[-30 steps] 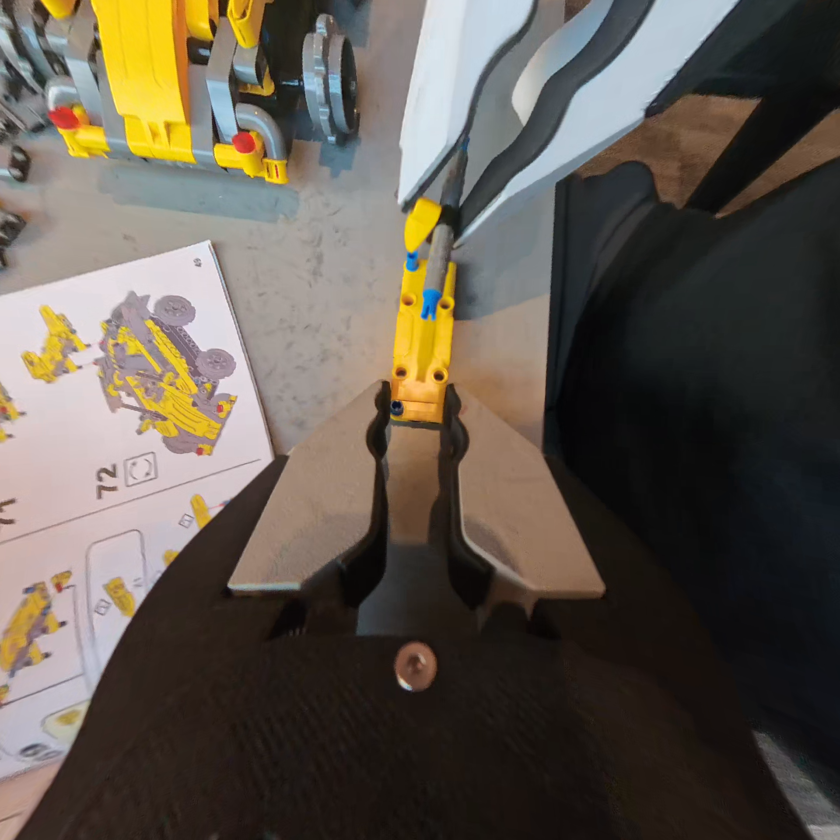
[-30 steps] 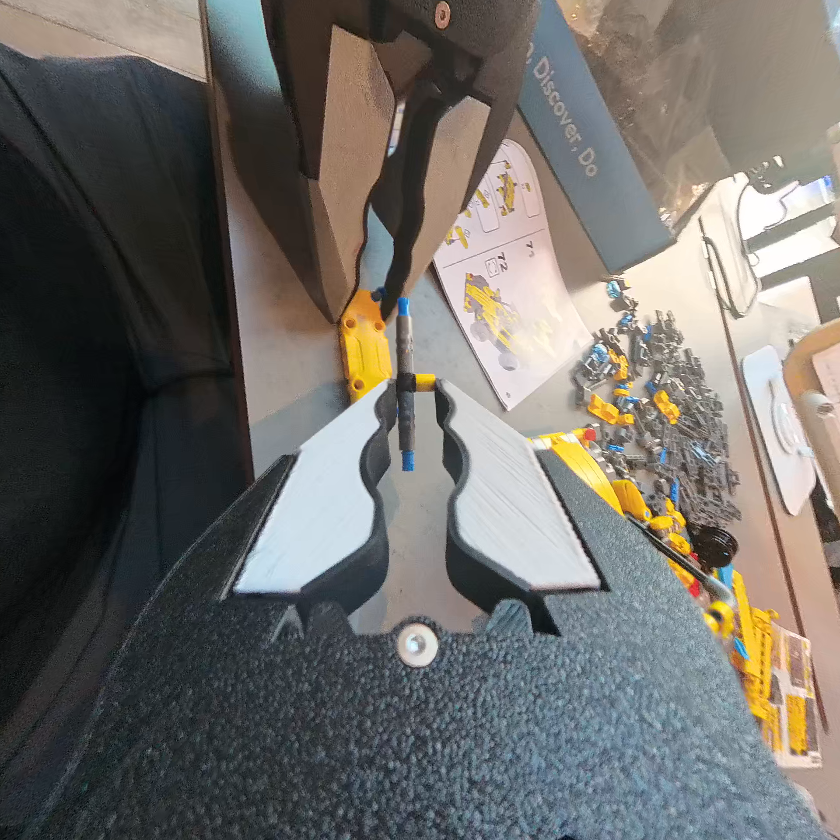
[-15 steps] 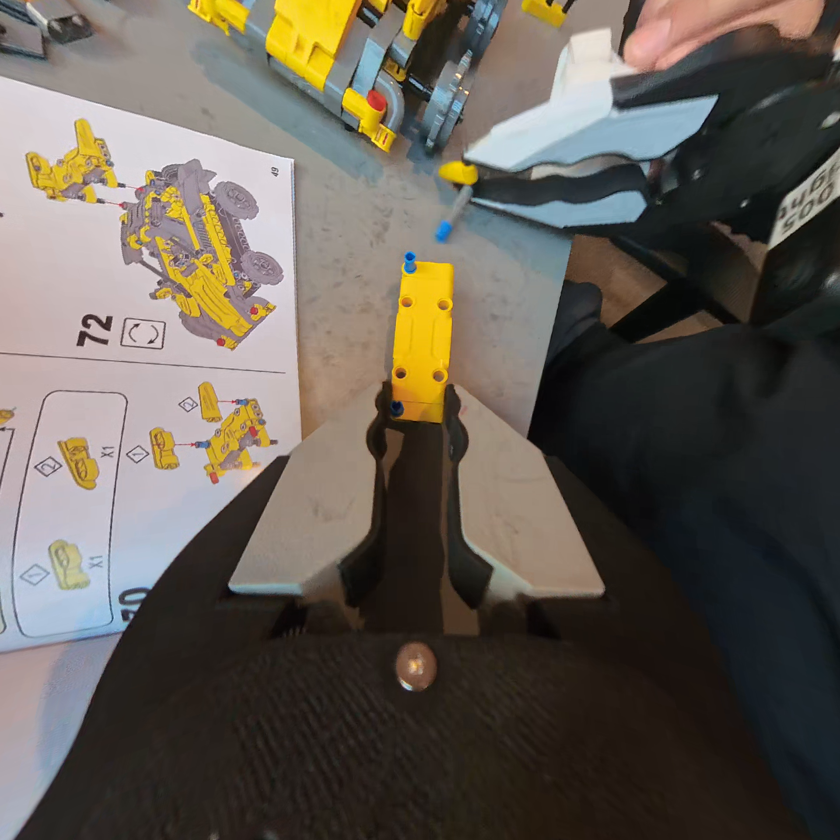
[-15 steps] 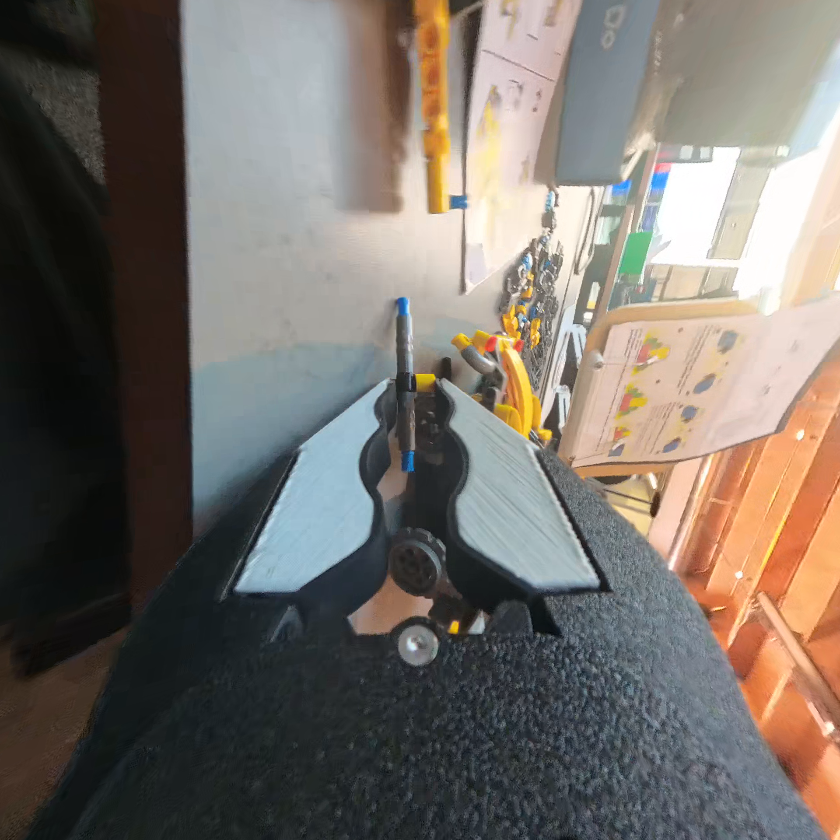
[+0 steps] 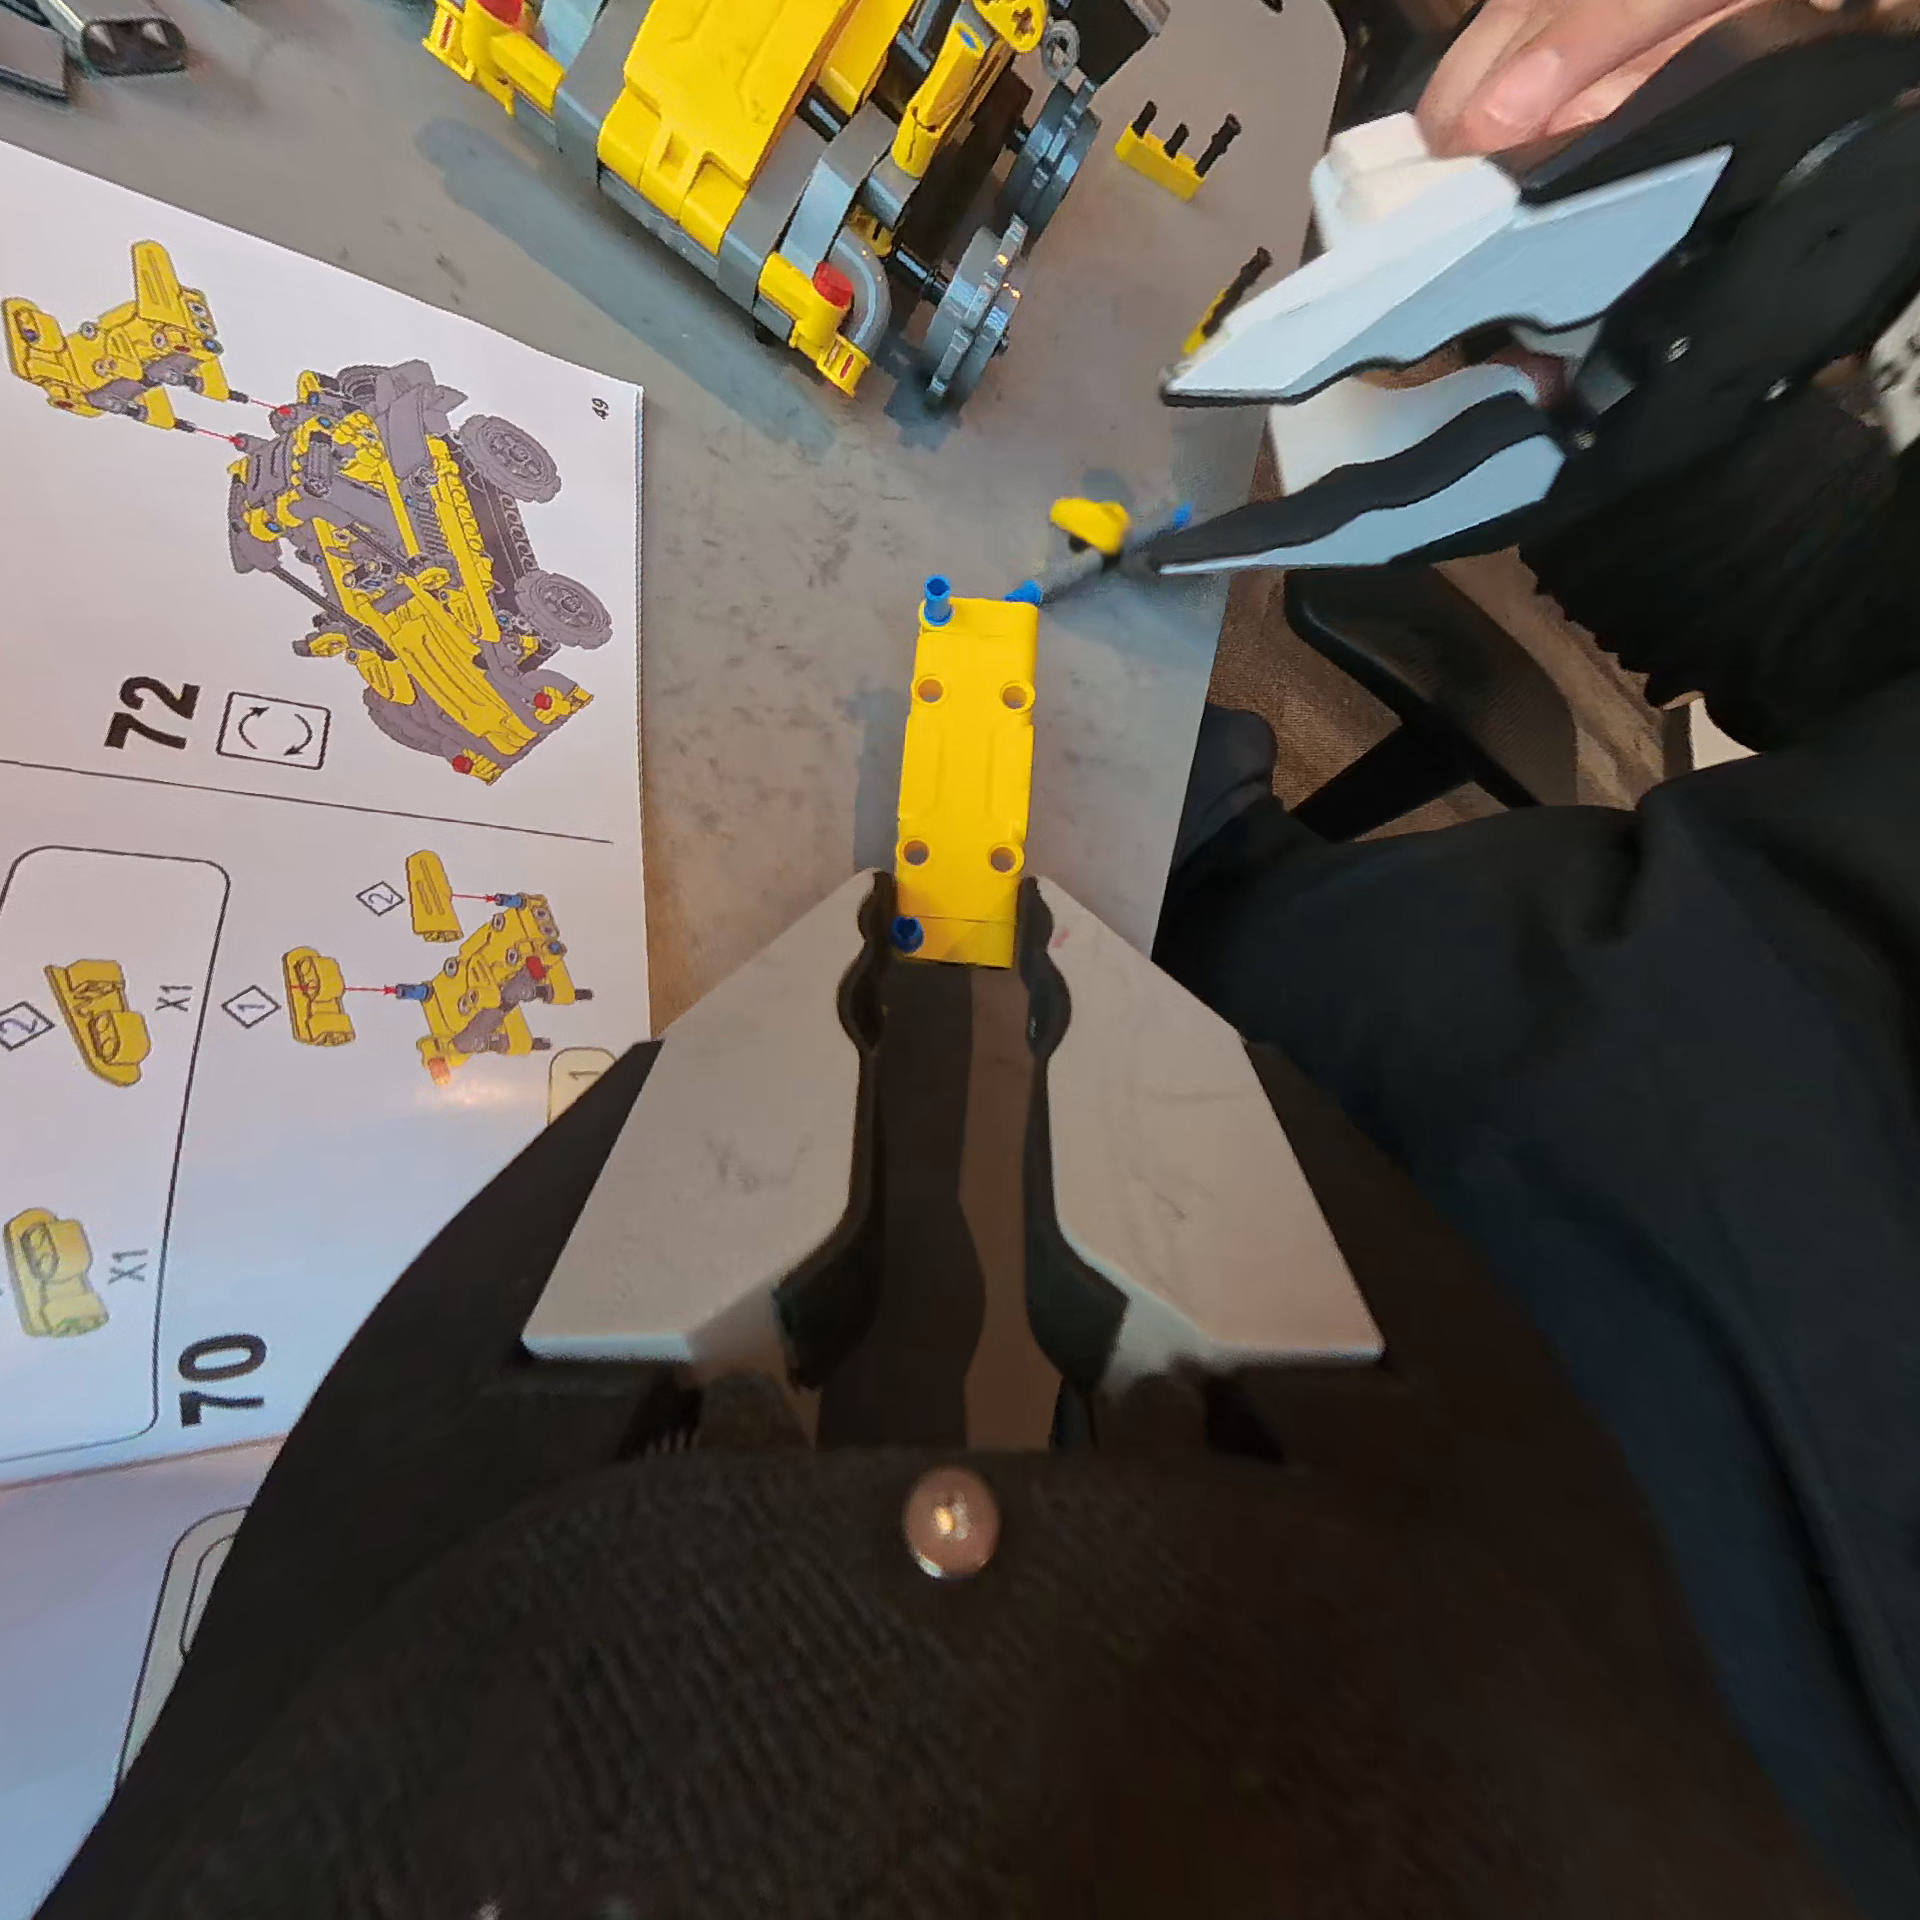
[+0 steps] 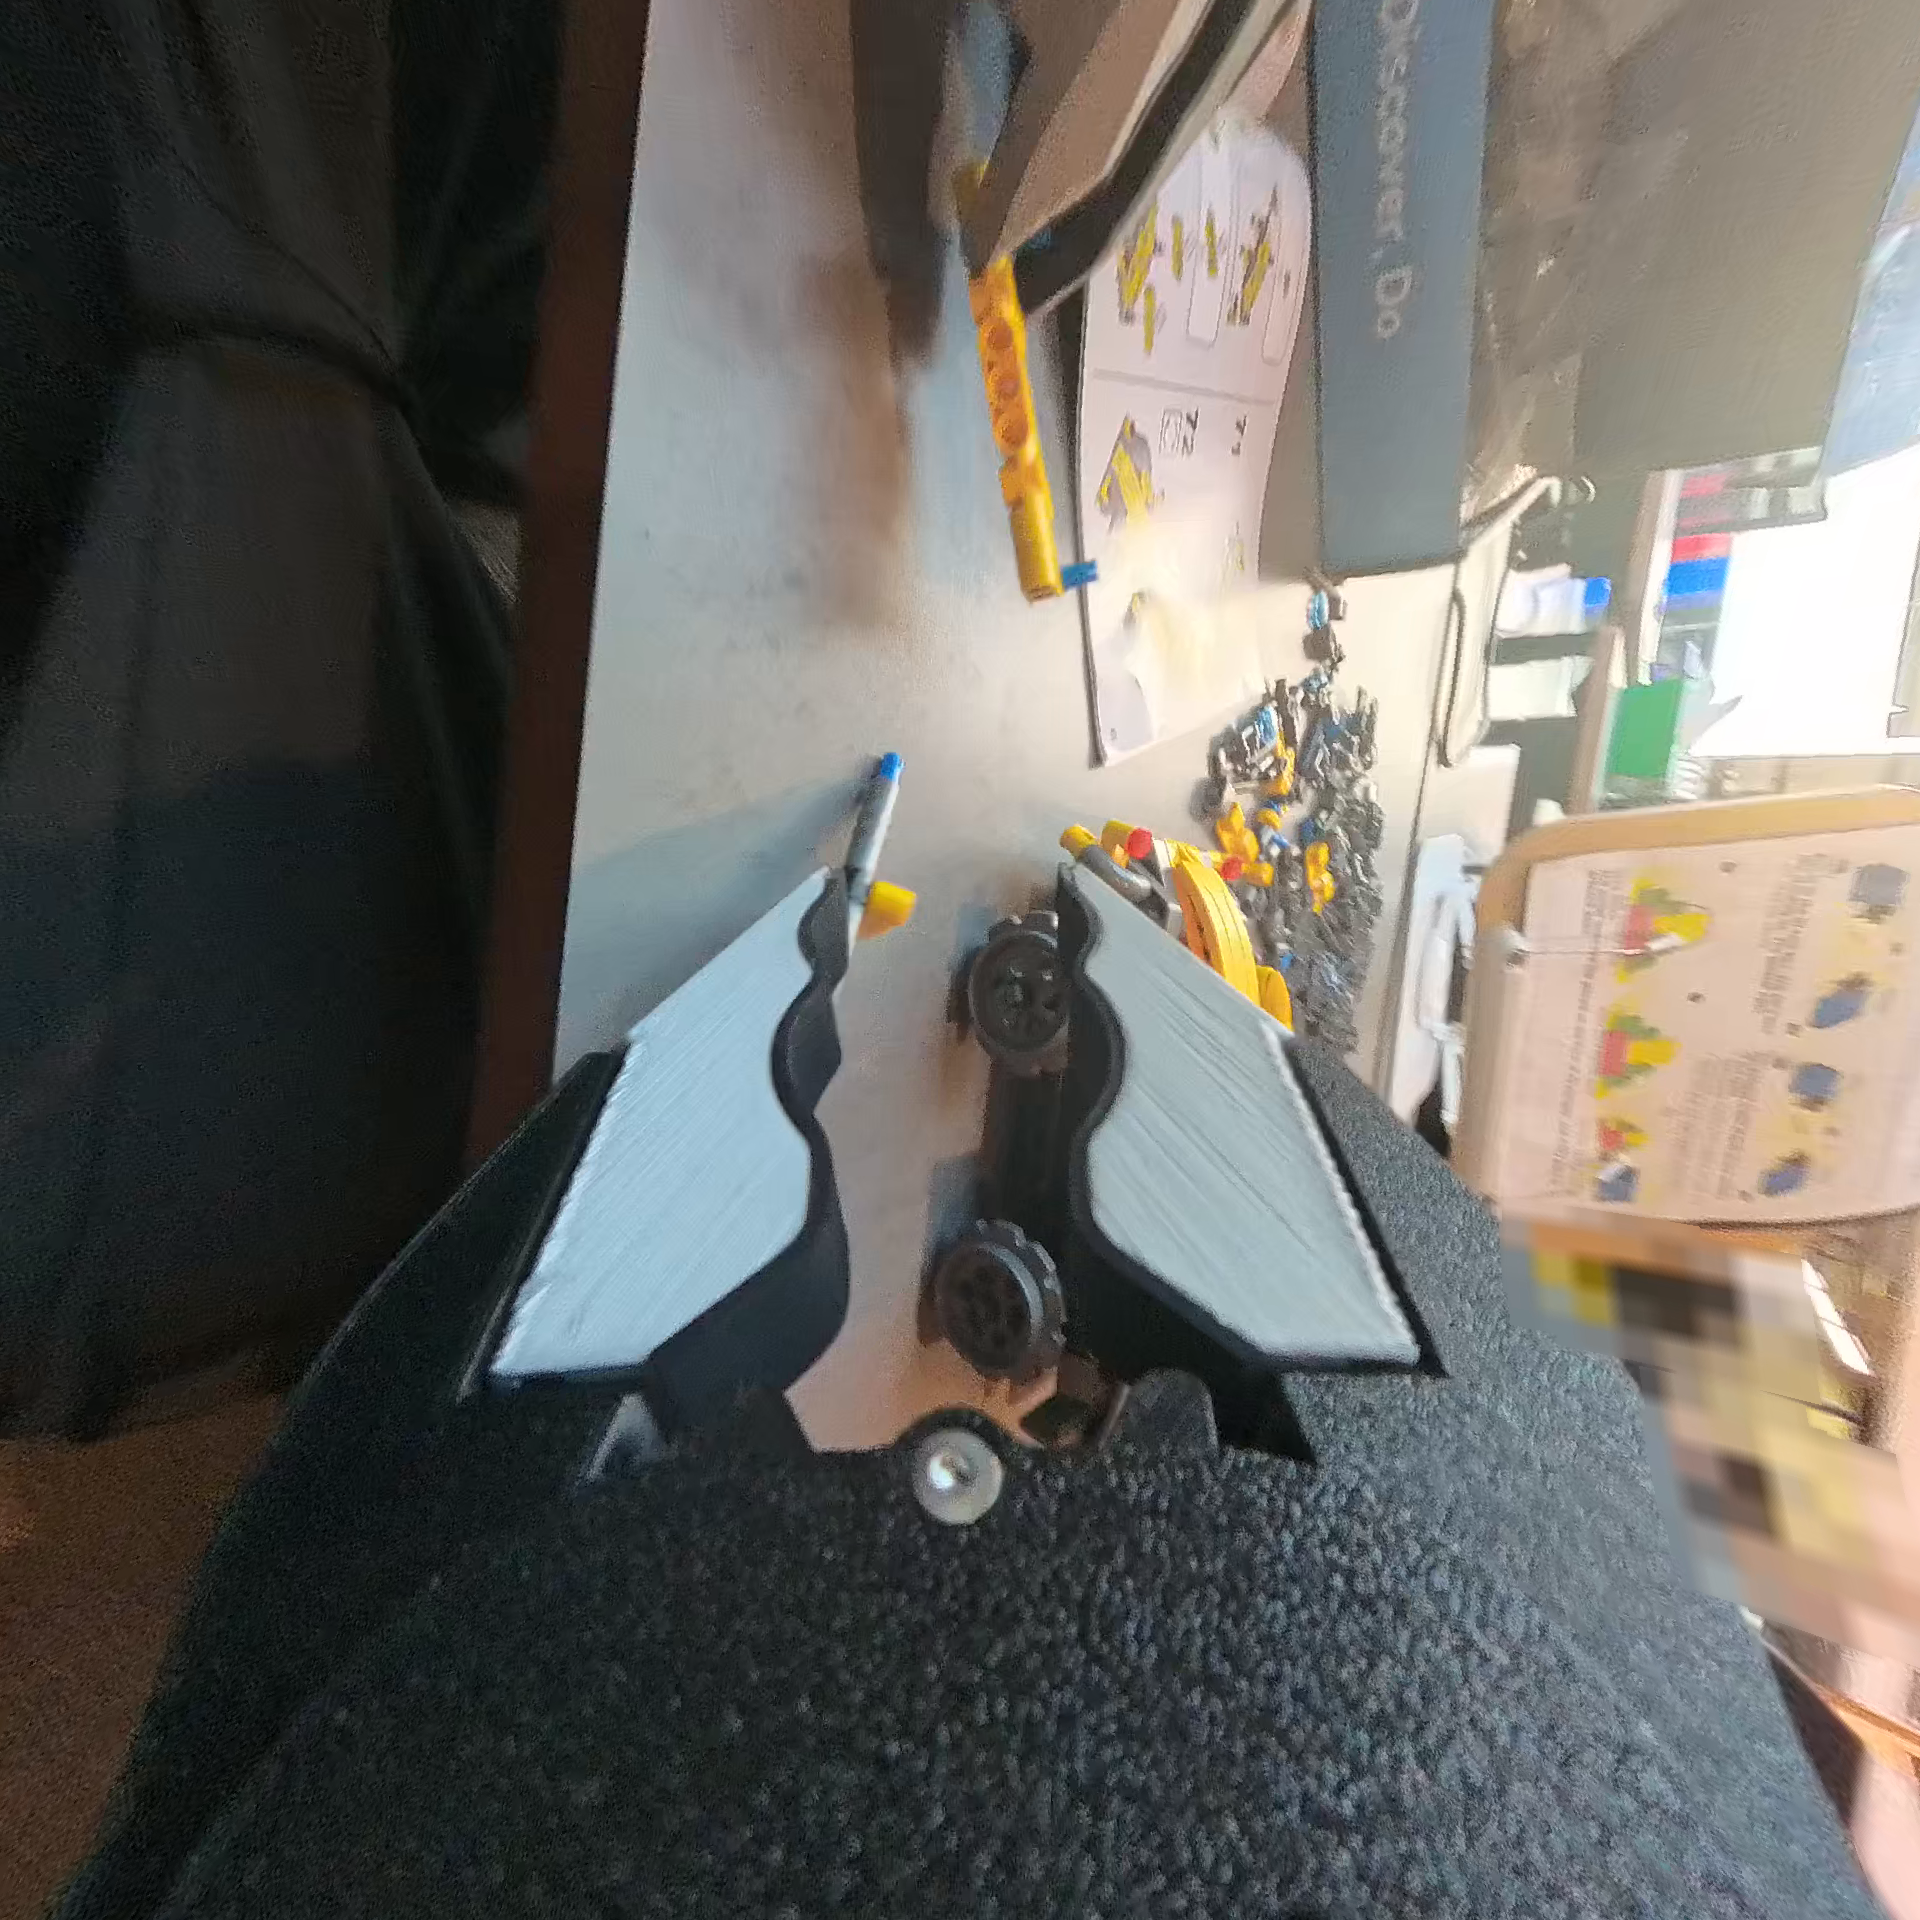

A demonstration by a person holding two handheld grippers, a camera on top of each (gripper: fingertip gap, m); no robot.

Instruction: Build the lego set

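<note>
Left wrist view: left tongs (image 5: 956, 914) closed on the near end of a flat yellow plastic panel brick with round pin holes (image 5: 966, 769); it juts forward over the grey worktop (image 5: 748, 582), a blue pin (image 5: 938, 600) at its far left corner. Right tongs (image 5: 1174, 478) come in from the right, spread wide. A thin grey axle with blue tips and a small yellow connector (image 5: 1091, 540) lies against the lower finger, far tip touching the panel's far right corner; can't tell if it's gripped. Open printed instruction booklet (image 5: 312, 727) to the left, part-built yellow and grey brick vehicle (image 5: 790, 156) beyond.

Right wrist view, blurred: right tongs (image 6: 945, 894) wide open, nothing between them. Axle (image 6: 873, 821) sits along the left fingertip. Yellow panel (image 6: 1013, 426) farther off in the left tongs (image 6: 992, 223). Loose brick pile (image 6: 1288, 810) to the right.
</note>
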